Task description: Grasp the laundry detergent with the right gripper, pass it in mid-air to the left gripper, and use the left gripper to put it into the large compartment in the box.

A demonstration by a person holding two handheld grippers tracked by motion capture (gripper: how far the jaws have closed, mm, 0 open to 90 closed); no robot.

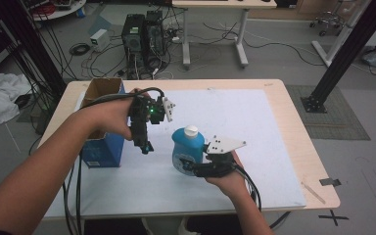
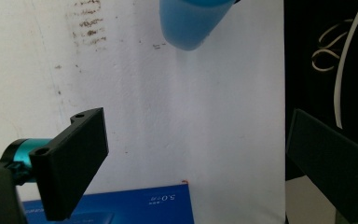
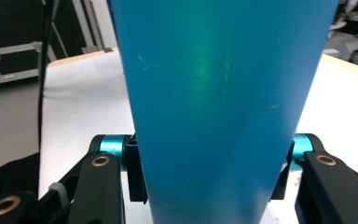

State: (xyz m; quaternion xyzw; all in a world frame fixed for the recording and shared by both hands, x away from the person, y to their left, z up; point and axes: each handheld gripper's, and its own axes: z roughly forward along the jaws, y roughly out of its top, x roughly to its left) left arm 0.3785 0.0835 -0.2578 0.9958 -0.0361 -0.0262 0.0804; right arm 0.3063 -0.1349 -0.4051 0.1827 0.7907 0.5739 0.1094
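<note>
A blue cardboard box with open brown flaps stands at the bench's left edge, just left of the left tongs, which hang wide and empty. The right tongs clamp the blue bottle, white-capped, upright above the white mat. Computer towers and cables lie beyond the bench.

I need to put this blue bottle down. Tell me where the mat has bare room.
The white mat is bare to the right of the blue bottle, out to the table's right edge, and along its near edge. It is crowded at left, where the blue box stands beside the open left gripper. The right gripper clamps the bottle.
</note>
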